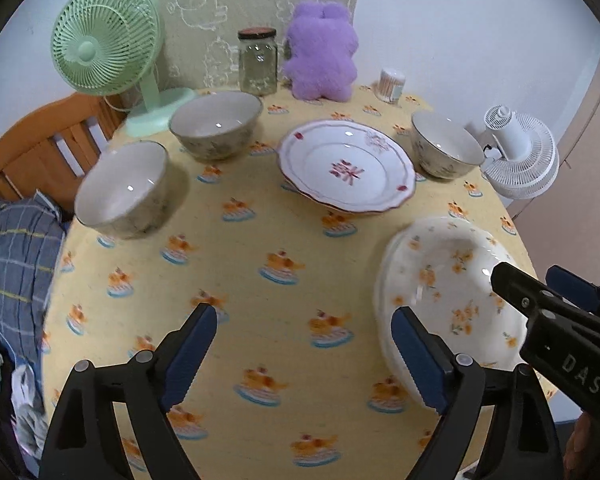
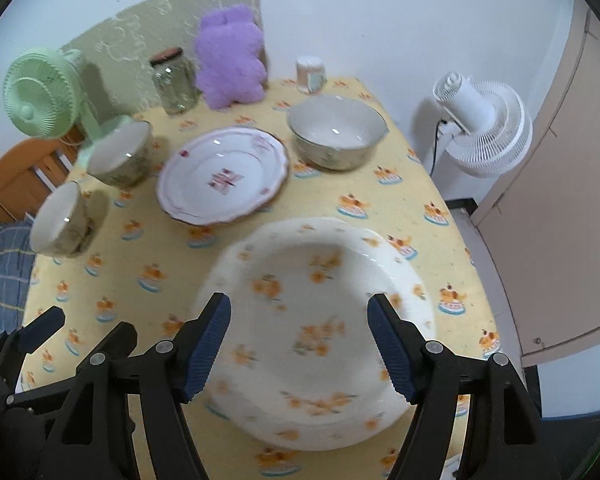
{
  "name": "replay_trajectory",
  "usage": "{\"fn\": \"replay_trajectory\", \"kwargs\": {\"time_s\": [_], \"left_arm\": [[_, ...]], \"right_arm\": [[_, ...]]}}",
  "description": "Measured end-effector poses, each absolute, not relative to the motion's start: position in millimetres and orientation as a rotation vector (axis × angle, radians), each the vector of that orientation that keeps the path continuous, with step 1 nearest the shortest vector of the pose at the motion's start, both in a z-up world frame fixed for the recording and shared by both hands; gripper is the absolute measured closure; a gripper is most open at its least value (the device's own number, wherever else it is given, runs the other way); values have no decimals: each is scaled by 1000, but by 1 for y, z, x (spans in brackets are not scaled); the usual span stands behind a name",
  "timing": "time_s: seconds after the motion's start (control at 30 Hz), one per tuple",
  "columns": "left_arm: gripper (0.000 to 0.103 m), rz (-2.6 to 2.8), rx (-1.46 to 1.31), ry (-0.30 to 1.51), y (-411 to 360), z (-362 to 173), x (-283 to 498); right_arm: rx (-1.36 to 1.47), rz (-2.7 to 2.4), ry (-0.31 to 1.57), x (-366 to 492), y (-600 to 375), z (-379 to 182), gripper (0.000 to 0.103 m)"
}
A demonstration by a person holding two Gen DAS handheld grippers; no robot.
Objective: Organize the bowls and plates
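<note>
Setting: yellow cake-print cloth covered the table, which stood against a pale wall.
Orange-flowered plates: a blurred stack, seemingly two plates, near the table's front right corner, close to its right edge.
Red-patterned plates: a stack at the table's middle, seemingly two.
Bowls: left bowl by the left edge; second bowl behind it; third bowl toward the back right.
Back edge: green fan, glass jar, purple plush toy, small cup.
Left hand-held gripper: released, jaws wide, nothing between them, over bare cloth.
Right hand-held gripper: released, jaws apart above the orange-flowered plates, not gripping them.
Risk, edge: a nudge could push the orange-flowered plates off the near right edge.
Risk, grip: glazed rims looked slippery; a shallow pinch could let a plate slide out.
Risk, crowding: both grippers were close together and could collide.
</note>
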State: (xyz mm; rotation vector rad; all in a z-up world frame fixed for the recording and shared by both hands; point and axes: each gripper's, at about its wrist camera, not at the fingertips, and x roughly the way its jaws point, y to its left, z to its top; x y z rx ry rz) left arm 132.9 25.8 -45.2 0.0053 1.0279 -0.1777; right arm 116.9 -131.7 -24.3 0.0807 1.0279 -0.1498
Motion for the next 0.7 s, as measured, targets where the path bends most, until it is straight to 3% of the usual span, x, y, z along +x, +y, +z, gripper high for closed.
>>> {"fn": "replay_trajectory", "kwargs": {"time_s": [0.43, 0.7], "left_arm": [[13, -196, 44, 974, 50, -24, 169], [13, -110, 53, 973, 33, -37, 210]], "right_arm": [[86, -172, 939, 139, -96, -3, 29], [73, -65, 933, 190, -114, -18, 29]]}}
